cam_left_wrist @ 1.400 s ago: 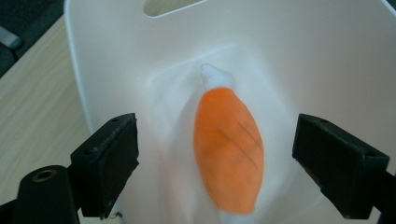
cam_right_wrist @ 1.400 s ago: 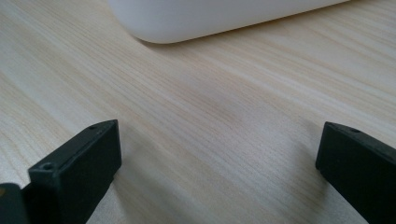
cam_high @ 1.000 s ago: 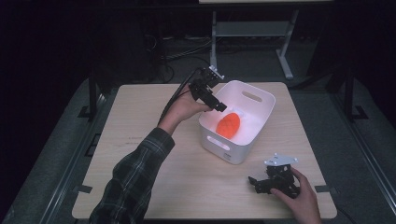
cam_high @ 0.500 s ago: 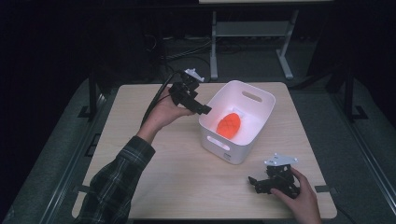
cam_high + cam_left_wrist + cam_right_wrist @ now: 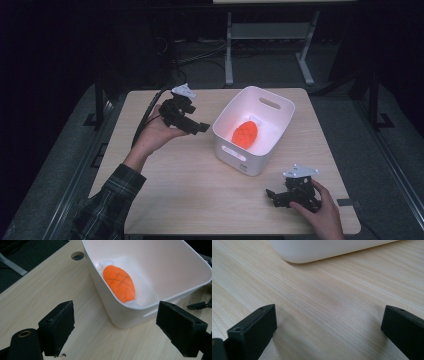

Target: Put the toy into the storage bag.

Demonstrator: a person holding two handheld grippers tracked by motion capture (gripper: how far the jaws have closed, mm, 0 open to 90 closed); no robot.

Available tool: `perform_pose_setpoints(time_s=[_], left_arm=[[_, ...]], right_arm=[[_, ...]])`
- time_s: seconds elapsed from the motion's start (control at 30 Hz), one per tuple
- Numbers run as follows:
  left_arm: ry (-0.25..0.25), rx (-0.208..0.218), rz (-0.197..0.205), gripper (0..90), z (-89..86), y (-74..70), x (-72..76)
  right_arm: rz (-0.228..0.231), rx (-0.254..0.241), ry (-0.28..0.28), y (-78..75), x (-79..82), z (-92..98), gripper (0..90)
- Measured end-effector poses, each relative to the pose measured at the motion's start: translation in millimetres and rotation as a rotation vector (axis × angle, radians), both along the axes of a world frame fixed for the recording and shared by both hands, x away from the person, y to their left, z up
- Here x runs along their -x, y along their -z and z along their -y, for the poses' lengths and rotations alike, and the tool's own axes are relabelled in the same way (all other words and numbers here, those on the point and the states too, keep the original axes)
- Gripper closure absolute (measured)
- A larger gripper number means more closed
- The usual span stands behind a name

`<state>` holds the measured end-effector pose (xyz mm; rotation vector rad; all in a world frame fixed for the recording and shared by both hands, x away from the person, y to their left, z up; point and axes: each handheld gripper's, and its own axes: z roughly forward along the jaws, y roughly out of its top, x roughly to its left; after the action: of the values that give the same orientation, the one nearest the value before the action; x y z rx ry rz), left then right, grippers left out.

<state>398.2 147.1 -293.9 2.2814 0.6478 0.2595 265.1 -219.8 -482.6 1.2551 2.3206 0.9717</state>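
Orange toy lying in the white tub, both grippers empty.

In the high view the left gripper [image 5: 192, 123] is held above the counter [image 5: 165, 190] just left of the white tub [image 5: 252, 131], and the right gripper [image 5: 284, 194] sits low near the counter's front right corner. The left gripper view adds its jaws spread wide and the crosshatched orange toy [image 5: 120, 283] on the tub floor against one wall. The right gripper view shows jaws wide apart over bare wood, the tub's base ahead.
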Motion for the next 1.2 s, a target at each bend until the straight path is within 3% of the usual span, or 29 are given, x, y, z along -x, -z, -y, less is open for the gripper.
perform_pose_setpoints(time_s=[0.27, 0.43, 1.2], left_arm=[[-0.010, -0.003, 0.009, 14.4, -19.0, 8.3, 14.8], [-0.015, 0.003, 0.016, 14.4, -34.8, 20.8, 29.3], [-0.082, 0.053, 0.040, 14.6, -88.1, 71.8, 69.2]], right_arm=[[0.000, 0.000, 0.000, 0.0, 0.0, 0.0, 0.0], [0.000, 0.001, 0.000, 0.0, 0.0, 0.0, 0.0], [-0.001, 0.000, 0.000, 0.1, -0.1, 0.0, 0.0]])
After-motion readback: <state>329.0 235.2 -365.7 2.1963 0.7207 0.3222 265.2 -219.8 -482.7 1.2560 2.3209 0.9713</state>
